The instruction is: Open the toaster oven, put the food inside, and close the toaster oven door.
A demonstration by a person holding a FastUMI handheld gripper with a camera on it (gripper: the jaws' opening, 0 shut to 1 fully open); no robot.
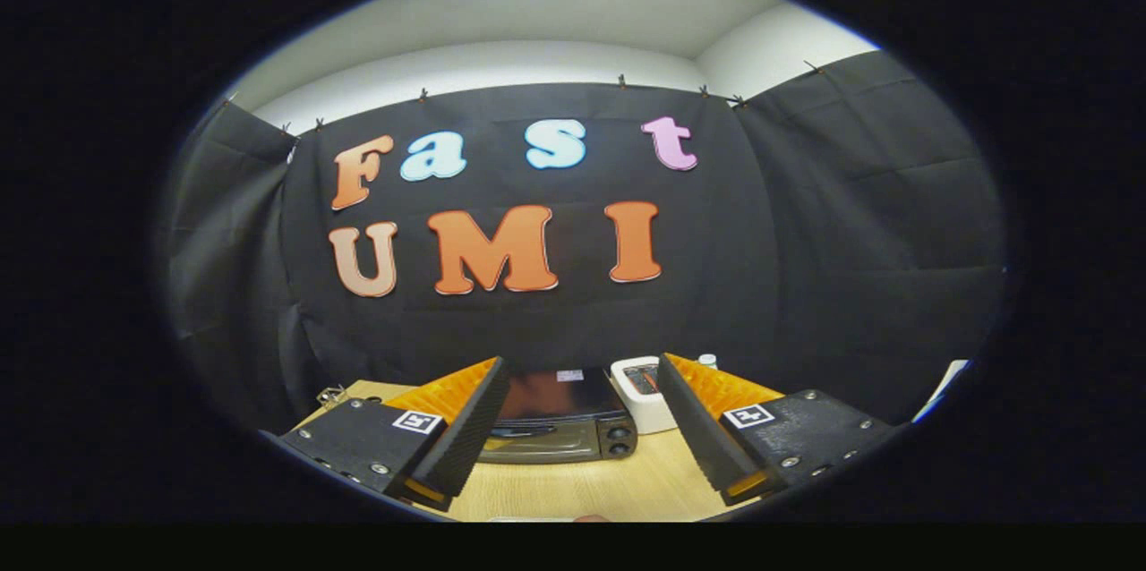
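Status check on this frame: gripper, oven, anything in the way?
Gripper open, holding nothing. Toaster oven beyond the fingers on the table, door shut. White container beside it; path clear.

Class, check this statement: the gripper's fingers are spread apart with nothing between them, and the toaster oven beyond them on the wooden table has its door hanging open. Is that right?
Not quite. The gripper view shows the toaster oven with its door closed, its handle lying across the front. The rest holds: the gripper has its fingers spread with nothing held, and the oven sits beyond them on the wooden table.
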